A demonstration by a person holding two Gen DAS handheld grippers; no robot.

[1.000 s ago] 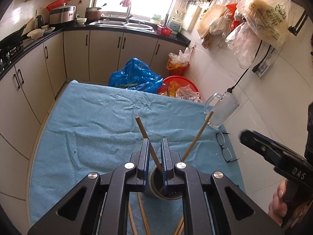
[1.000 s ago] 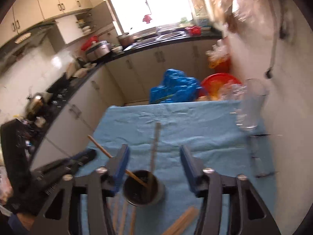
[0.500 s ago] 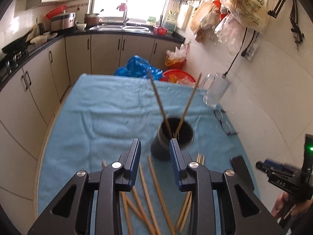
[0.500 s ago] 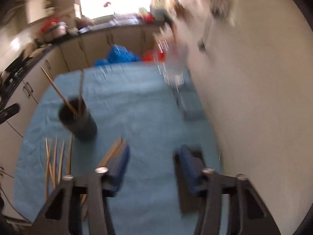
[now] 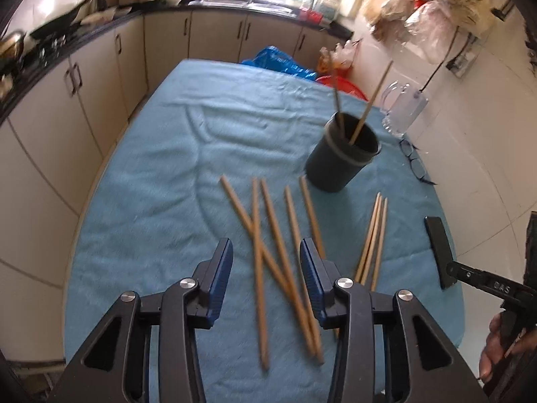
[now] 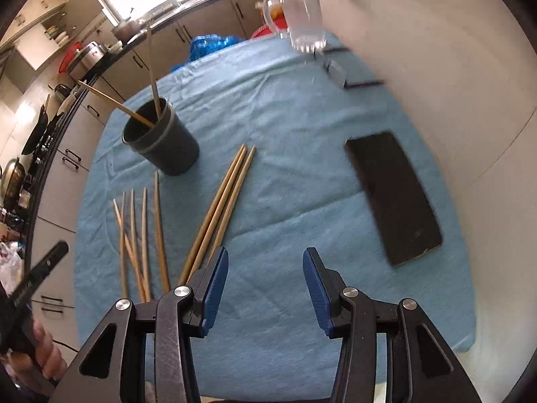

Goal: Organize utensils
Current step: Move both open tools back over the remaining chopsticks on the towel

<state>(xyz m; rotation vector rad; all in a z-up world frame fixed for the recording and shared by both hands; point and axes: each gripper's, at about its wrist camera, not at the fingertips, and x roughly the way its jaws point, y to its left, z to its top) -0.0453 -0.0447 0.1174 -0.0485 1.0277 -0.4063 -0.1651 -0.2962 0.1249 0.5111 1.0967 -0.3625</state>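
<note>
Two chopsticks stand in the dark cup toward the table's far right edge, eight still lie near its front edge, and I hold my left gripper, just opened, and right gripper apart, empty.

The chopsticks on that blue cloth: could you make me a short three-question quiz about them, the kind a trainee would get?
1. How many chopsticks stand in the dark cup?
2. True or false: the left tool is clamped on a chopstick.
3. Which lies nearest the phone? A) the crossed pile of five B) the bundle of three C) the glass mug

Key:
1. Two, leaning apart.
2. False. Its jaws stand apart above the loose chopsticks, having just been opening, and grip nothing.
3. B.
</note>
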